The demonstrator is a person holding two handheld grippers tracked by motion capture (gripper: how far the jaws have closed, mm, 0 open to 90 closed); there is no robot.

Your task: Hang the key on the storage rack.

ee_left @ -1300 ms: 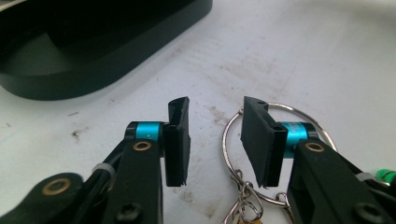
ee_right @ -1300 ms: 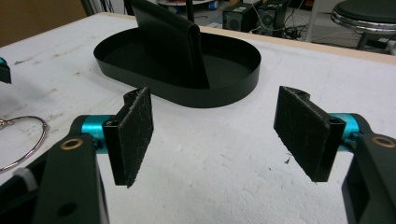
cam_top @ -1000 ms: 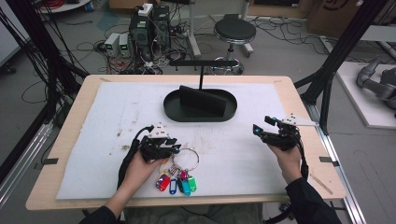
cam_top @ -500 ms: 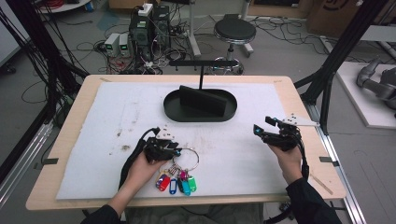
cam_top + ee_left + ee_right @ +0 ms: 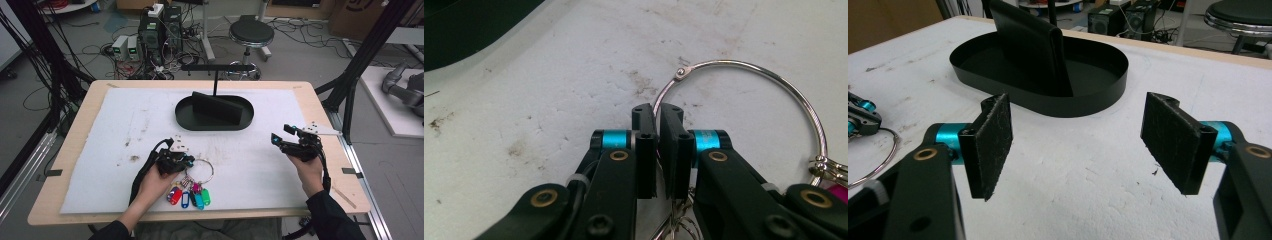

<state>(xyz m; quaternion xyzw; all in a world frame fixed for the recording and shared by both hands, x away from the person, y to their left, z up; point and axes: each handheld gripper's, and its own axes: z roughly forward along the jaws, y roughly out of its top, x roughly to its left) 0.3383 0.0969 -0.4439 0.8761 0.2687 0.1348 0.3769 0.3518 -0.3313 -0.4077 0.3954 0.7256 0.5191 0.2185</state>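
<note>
Left gripper (image 5: 657, 112): its jaws have just been closing and now pinch the wire of the key ring between the pads; in the high view it (image 5: 187, 160) sits near the table's front edge, left of the middle.
Key ring (image 5: 744, 95): a large silver ring lying flat on the white mat; one side of its loop runs between the left gripper's pads, the rest curves away past them.
Key tags (image 5: 189, 196): a bunch in red, blue, pink, teal and green, hanging off the ring on the side toward the table's front edge, just beside the left hand (image 5: 155, 182).
Right gripper (image 5: 1078, 145): jaws spread wide with nothing between the pads; it (image 5: 280, 140) is held over the mat near the table's right edge, well apart from the ring.
Tray (image 5: 182, 117): a black oval tray with a dark upright slab standing in it, toward the table's back edge, about the middle.
Mat (image 5: 125, 125): white, stained with small brown marks, covering most of the wooden table (image 5: 90, 100).
</note>
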